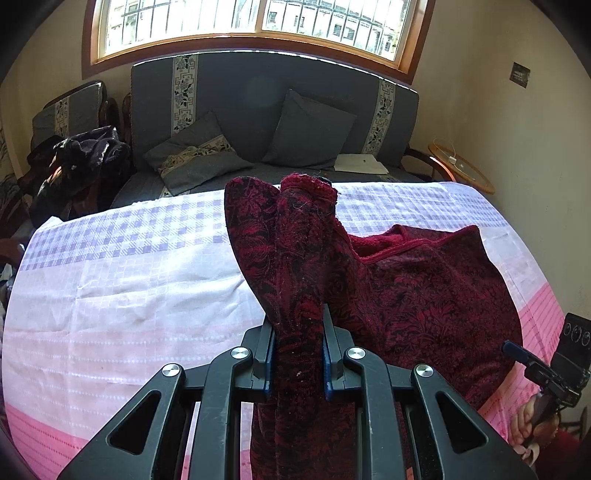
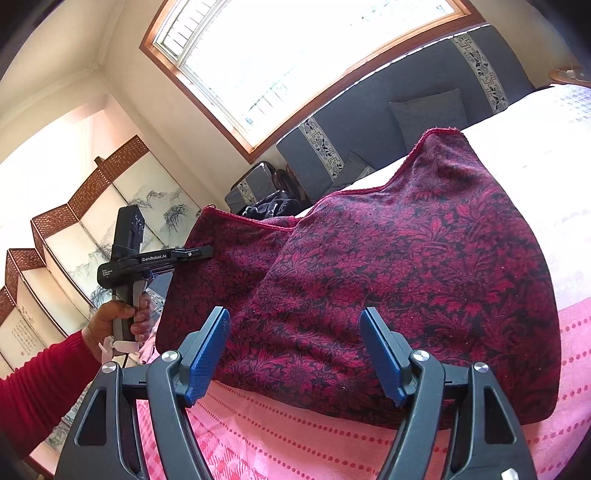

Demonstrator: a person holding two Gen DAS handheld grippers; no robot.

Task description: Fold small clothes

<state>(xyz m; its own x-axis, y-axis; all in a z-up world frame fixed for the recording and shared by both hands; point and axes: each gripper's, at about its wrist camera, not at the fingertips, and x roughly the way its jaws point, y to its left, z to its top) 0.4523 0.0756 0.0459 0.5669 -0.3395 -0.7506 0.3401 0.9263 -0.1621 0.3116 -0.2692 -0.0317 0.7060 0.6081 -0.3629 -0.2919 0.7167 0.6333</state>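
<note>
A dark red garment with a black floral pattern (image 1: 424,295) lies on the checked pink and white cloth (image 1: 129,295) that covers the surface. My left gripper (image 1: 297,321) is shut on a bunched fold of it, and the fold rises from the jaws and hangs above the cloth. From the right wrist view the left gripper (image 2: 199,253) grips the garment's (image 2: 406,266) left edge, with a hand in a red sleeve (image 2: 118,317) on its handle. My right gripper (image 2: 293,317) is open at the garment's near edge, its blue pads (image 2: 210,343) apart and not pressing on the fabric.
Behind the covered surface stands a grey sofa (image 1: 258,96) with cushions under a wide window (image 1: 255,22). A pile of dark clothes (image 1: 81,162) lies at the left and a round side table (image 1: 461,166) at the right. A folding screen (image 2: 74,229) lines the left wall.
</note>
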